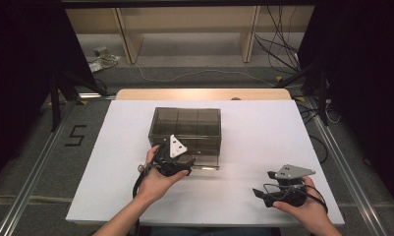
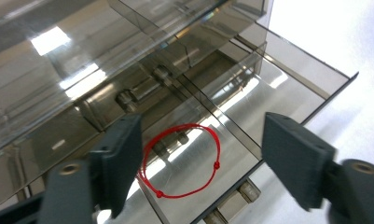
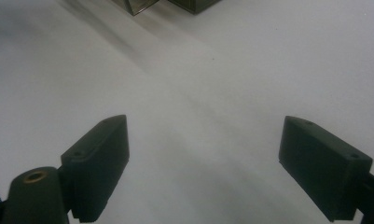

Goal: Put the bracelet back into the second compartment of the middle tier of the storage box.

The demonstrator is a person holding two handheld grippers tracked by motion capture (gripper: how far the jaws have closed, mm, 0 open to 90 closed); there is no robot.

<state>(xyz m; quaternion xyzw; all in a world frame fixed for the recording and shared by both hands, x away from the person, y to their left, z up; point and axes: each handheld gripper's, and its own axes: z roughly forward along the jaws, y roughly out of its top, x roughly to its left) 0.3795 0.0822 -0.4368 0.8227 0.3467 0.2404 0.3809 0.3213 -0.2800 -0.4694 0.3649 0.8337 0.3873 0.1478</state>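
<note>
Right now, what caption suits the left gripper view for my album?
Open left gripper above a red string loop lying in the smoky drawer.

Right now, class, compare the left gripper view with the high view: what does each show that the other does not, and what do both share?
Left gripper view alone: a red string loop lying in a compartment of the pulled-out drawer, between the left gripper's open jaws, untouched.

High view alone: the right gripper open over the white table, both hands, the floor and cables beyond.

Both: the smoky transparent box with its compartments, and the left gripper at the box's front.
</note>
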